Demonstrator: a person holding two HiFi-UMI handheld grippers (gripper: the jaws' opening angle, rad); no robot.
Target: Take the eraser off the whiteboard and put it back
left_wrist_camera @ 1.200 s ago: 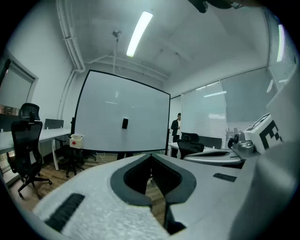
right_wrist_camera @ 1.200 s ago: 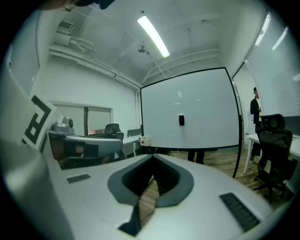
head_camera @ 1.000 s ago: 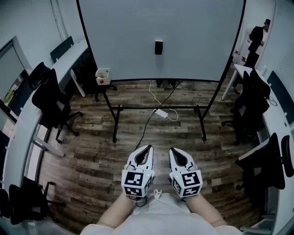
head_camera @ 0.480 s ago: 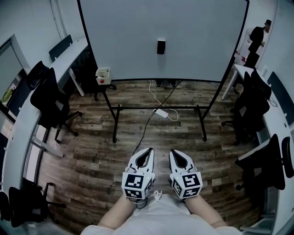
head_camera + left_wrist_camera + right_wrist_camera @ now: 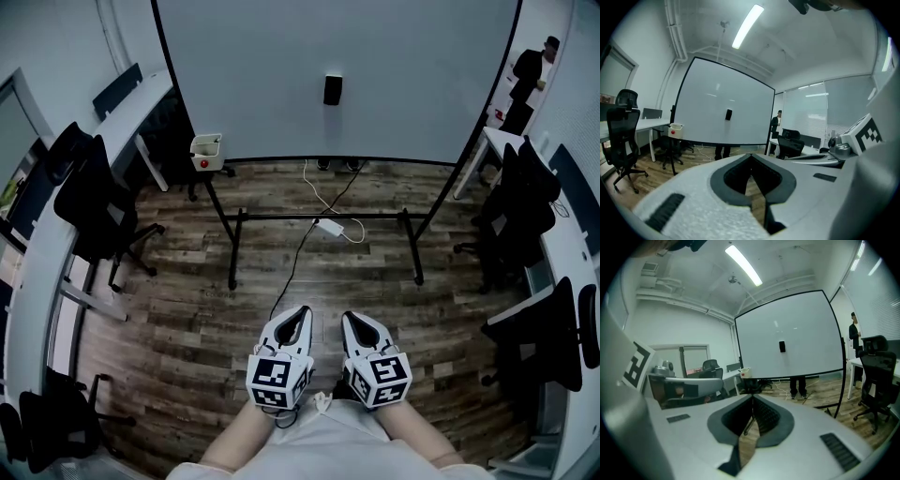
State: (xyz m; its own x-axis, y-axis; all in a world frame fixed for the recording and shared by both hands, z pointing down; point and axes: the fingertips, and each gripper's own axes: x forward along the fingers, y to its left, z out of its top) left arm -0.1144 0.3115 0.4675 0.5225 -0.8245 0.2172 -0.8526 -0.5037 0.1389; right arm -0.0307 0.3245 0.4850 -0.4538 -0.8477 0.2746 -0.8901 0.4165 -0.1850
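A small black eraser (image 5: 333,89) clings to the middle of the big whiteboard (image 5: 375,56) across the room; it also shows in the left gripper view as the eraser (image 5: 728,114) and in the right gripper view as the eraser (image 5: 782,347). Both grippers hang low, close to the person's body, far from the board. The left gripper (image 5: 305,310) is shut with nothing between its jaws. Beside it the right gripper (image 5: 345,317) is shut too, and empty.
The whiteboard stands on a black wheeled frame (image 5: 323,220) with a white cable and power brick (image 5: 330,228) on the wood floor. A small white box (image 5: 207,150) hangs at the board's left corner. Desks and black office chairs (image 5: 89,202) line both sides. A person (image 5: 530,80) stands far right.
Both grippers have sunk a little and drawn closer to the body. The view has tipped slightly, so the board and eraser sit a bit further right. Jaws stay shut.
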